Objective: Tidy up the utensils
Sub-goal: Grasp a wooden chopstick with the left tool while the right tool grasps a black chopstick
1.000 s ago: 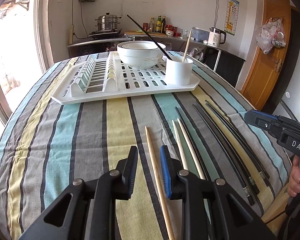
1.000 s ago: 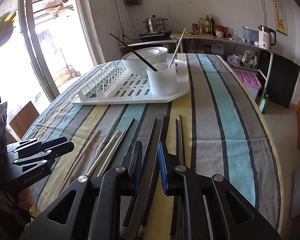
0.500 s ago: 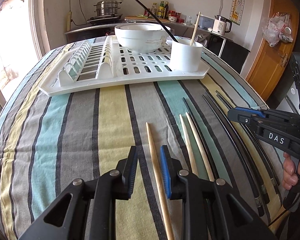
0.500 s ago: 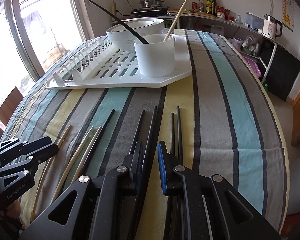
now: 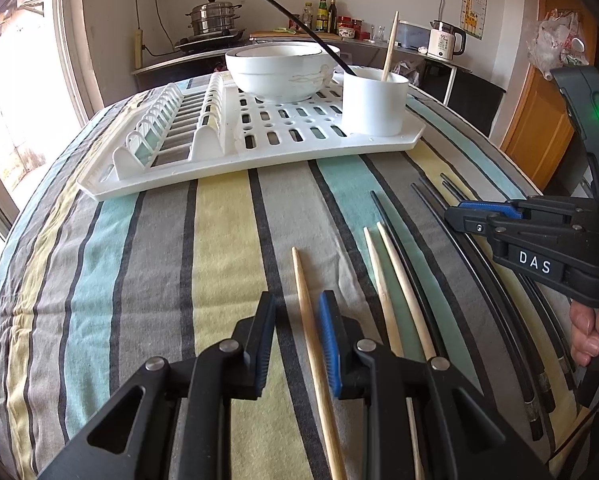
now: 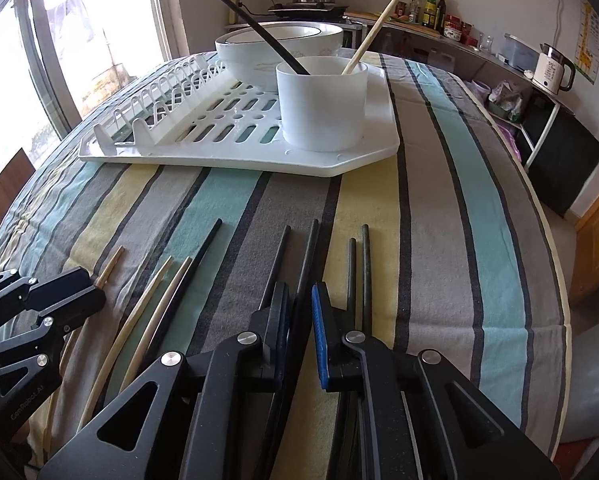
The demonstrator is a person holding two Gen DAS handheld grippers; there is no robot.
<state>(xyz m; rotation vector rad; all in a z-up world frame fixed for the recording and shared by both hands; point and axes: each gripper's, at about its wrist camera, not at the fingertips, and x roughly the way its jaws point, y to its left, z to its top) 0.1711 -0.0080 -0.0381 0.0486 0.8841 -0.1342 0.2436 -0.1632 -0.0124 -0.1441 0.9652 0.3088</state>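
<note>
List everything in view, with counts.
Drying rack: 1, white, on striped tablecloth.
Bowls: 2 nested, white, on rack.
Cup: 1, white, on rack, holding one black, one wooden chopstick.
Wooden chopsticks: 3, tan, loose on cloth.
Black chopsticks: 5, black, loose, right of those.
Pot: 1, steel, back counter.
Kettle: 1, white, back counter.
Left tongs: 1, black, open astride a wooden chopstick.
Right tongs: 1, black, just closing around a black chopstick; contact unclear.
</note>
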